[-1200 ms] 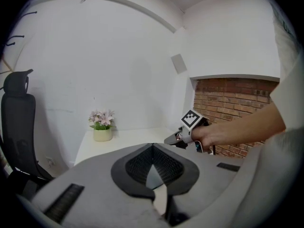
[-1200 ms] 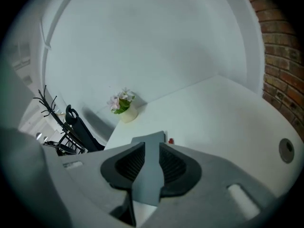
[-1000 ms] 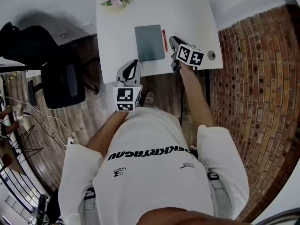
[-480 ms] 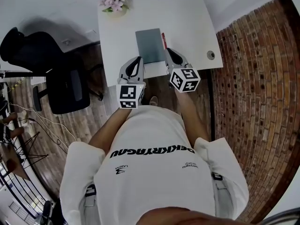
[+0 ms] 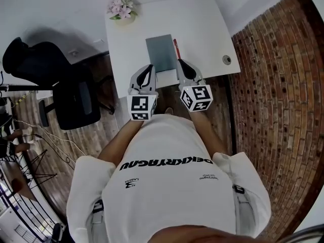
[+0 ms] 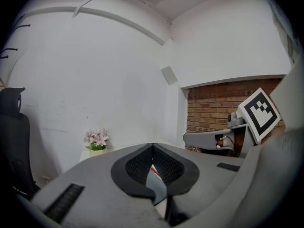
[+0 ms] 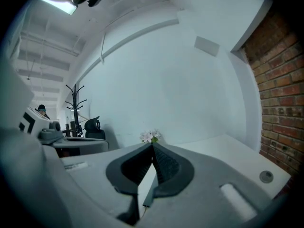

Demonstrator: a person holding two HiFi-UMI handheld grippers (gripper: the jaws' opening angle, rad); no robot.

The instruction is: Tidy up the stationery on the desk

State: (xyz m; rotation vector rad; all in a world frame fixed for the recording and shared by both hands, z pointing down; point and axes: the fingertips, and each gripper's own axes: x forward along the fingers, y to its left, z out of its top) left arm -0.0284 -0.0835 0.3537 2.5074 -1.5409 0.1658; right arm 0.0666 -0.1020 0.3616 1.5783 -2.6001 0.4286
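A grey notebook (image 5: 162, 53) lies flat in the middle of the white desk (image 5: 202, 29), with a red pen (image 5: 176, 48) along its right edge. My left gripper (image 5: 148, 68) hovers at the desk's near edge, just left of the notebook's near corner, jaws shut and empty. To the notebook's right, my right gripper (image 5: 180, 63) is level with the left one, shut with nothing in it. In the left gripper view the pads (image 6: 142, 164) meet, and a sliver of notebook shows below them. The right gripper's pads (image 7: 164, 164) also meet.
A small pot of pink flowers (image 5: 121, 6) stands at the desk's far left corner. A round cable hole (image 5: 226, 59) sits near the right edge. A black office chair (image 5: 66, 85) stands left of the desk, and brick paving runs along the right.
My right gripper has pulled back from beside the pen toward the near desk edge and now sits level with the left gripper. The left gripper rose slightly.
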